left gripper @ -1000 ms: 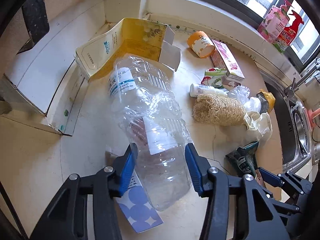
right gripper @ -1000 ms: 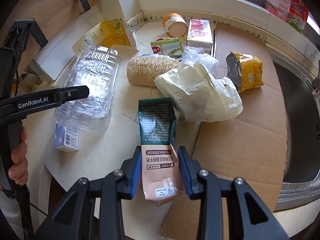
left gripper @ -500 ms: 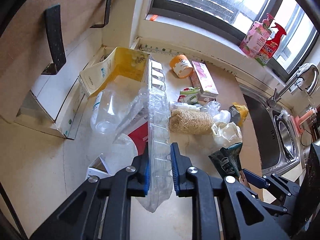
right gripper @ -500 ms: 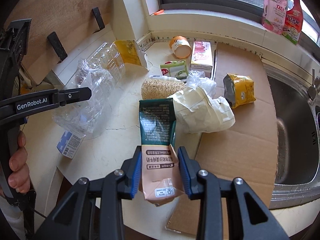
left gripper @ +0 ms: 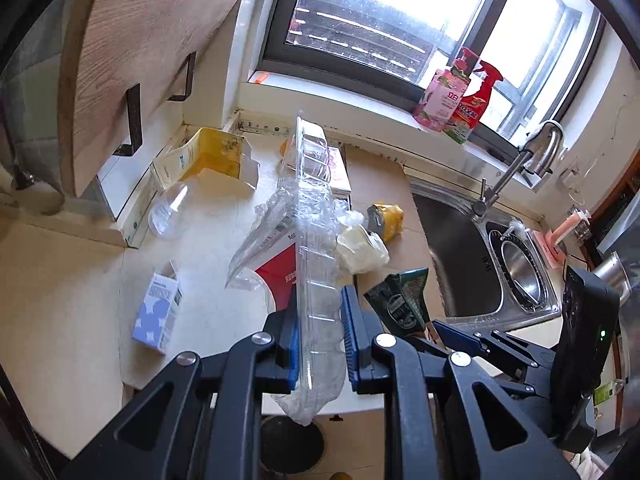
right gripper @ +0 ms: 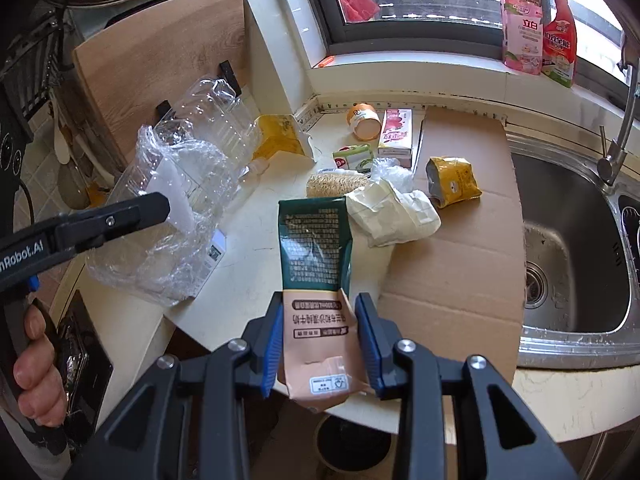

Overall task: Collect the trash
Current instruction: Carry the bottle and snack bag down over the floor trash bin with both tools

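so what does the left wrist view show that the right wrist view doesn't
Only the left wrist view: the blue dotted box standing on the counter, the pink holder beside the sink, and the left gripper head-on, shut on the clear tray.

Only the right wrist view: the hand on the left gripper's handle, the loofah, and the right gripper shut on the green carton.

Both: yellow pouch, white bag, sink, window bottles.
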